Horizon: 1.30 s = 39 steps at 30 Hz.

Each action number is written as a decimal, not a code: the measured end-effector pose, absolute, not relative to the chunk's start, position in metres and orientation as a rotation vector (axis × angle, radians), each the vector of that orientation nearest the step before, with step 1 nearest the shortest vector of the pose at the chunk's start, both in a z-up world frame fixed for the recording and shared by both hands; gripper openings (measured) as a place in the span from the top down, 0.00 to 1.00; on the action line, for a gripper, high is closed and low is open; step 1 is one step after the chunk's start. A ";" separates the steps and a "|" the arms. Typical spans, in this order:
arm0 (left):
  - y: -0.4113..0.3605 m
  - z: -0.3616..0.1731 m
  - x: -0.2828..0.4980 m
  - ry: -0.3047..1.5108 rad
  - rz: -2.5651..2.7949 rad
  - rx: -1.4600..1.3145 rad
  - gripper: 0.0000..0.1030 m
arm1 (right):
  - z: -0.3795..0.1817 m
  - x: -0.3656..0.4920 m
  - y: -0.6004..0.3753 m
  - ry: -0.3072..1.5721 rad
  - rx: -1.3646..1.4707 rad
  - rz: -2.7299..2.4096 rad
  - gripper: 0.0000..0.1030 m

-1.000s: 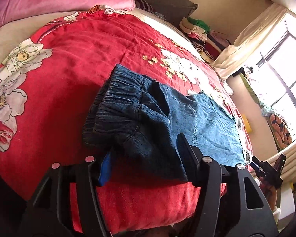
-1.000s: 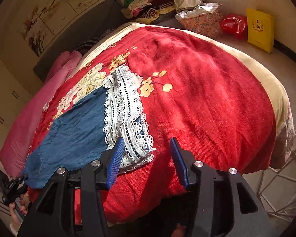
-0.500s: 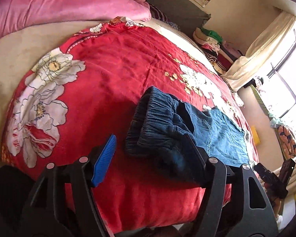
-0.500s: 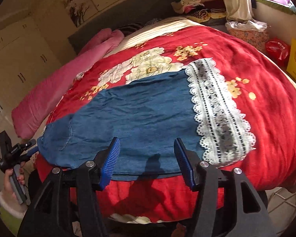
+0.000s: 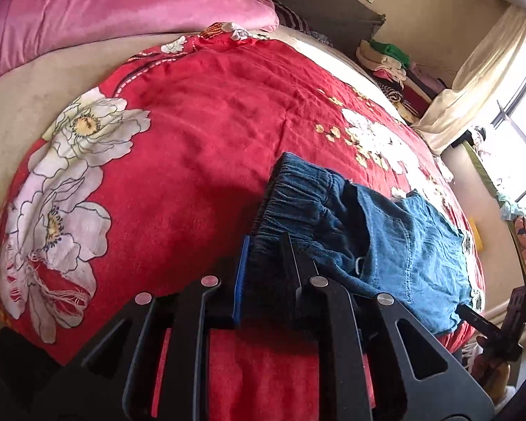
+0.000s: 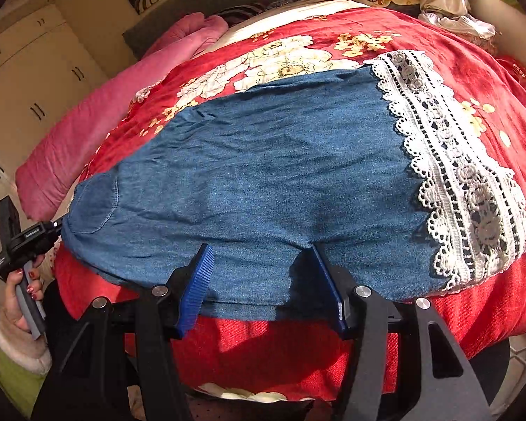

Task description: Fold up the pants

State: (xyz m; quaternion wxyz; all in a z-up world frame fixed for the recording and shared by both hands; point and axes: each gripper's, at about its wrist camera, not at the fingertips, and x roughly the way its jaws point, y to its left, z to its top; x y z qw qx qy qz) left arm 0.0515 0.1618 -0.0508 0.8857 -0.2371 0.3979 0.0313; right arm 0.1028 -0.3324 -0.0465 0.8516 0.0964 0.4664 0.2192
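The denim pants [image 6: 263, 182] lay flat across the red floral bedspread [image 5: 200, 133], lace hem at the right of the frame. The left gripper [image 5: 266, 256] had just closed, clamped on the elastic waistband [image 5: 298, 203]. The right gripper [image 6: 263, 273] stood apart, straddling the pants' near edge at lower centre.

The pants [image 6: 263, 182] lie on the bedspread [image 6: 473, 52], at its near edge. The waistband [image 5: 298, 203] is left, the lace hem [image 6: 466, 182] right. The pillow [image 5: 105, 10] lies far behind.
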 end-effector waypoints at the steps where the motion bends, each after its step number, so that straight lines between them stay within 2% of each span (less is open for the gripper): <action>1: 0.162 -0.052 0.050 0.829 0.084 -0.478 0.90 | -0.046 0.102 -0.331 0.982 0.181 0.462 0.46; 6: 0.168 -0.030 0.029 0.776 0.109 -0.485 0.89 | -0.035 0.092 -0.341 0.957 0.194 0.476 0.46; 8: 0.164 -0.011 0.020 0.741 0.128 -0.435 0.79 | -0.026 0.087 -0.351 0.927 0.210 0.463 0.46; 9: 0.160 -0.001 0.018 0.724 0.130 -0.416 0.63 | -0.023 0.086 -0.355 0.914 0.213 0.454 0.46; 10: 0.154 0.009 0.017 0.707 0.125 -0.395 0.54 | -0.019 0.084 -0.358 0.900 0.216 0.448 0.45; 16: 0.087 0.034 0.045 0.691 -0.085 -0.305 0.47 | -0.011 0.088 -0.357 0.880 0.238 0.465 0.43; 19: 0.039 0.021 0.069 0.742 -0.189 -0.245 0.41 | -0.013 0.092 -0.343 0.885 0.215 0.486 0.43; 22: 0.005 -0.005 0.090 0.838 -0.226 -0.189 0.36 | -0.018 0.099 -0.339 0.898 0.201 0.473 0.36; 24: -0.008 -0.025 0.098 0.875 -0.224 -0.144 0.34 | -0.025 0.103 -0.343 0.920 0.212 0.456 0.36; 28: -0.002 -0.064 0.103 0.938 -0.173 -0.077 0.34 | -0.044 0.108 -0.367 0.955 0.254 0.384 0.35; 33: 0.004 -0.074 0.104 0.924 -0.190 -0.086 0.33 | -0.050 0.106 -0.391 0.932 0.366 0.410 0.35; 37: -0.003 -0.055 0.098 0.902 -0.215 -0.084 0.21 | -0.030 0.093 -0.409 0.864 0.390 0.396 0.29; 39: -0.006 -0.037 0.093 0.878 -0.215 -0.088 0.18 | -0.021 0.089 -0.422 0.842 0.400 0.362 0.28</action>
